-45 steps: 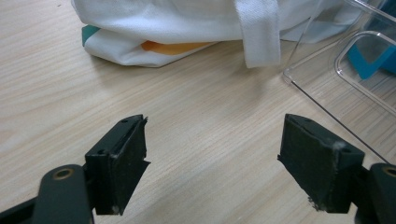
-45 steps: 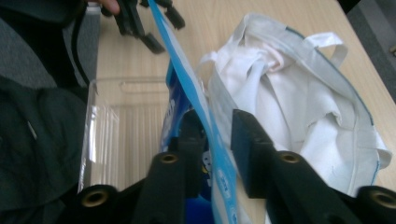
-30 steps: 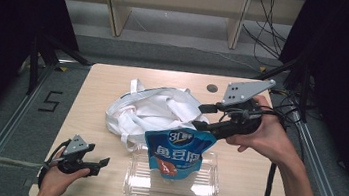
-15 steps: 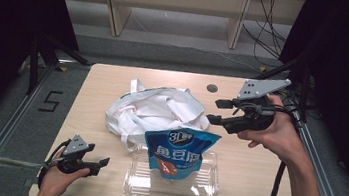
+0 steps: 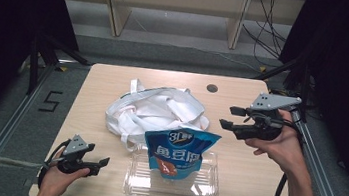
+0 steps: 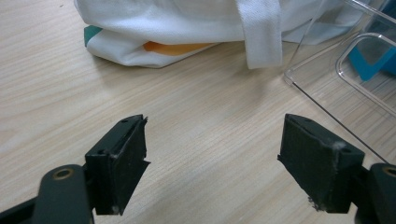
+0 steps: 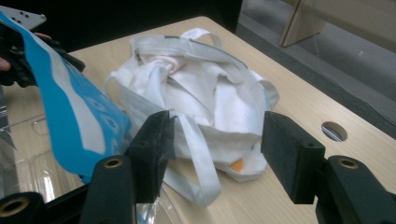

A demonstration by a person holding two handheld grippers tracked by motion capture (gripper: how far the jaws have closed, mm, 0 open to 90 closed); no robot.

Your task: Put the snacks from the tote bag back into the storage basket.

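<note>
With the blue snack bag standing in the clear tray, the right claw, its jaws just opening and empty, probably next reaches for the white tote on the bench; the left claw rests open.

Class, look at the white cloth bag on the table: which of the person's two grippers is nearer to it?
Right. The right gripper hangs open just beside the white cloth bag, off its right edge. The left gripper sits open farther off, near the table's front left corner.

light: even overhead, table bright | surroundings: dark (near black) | shadows: soft | blur: slight
</note>
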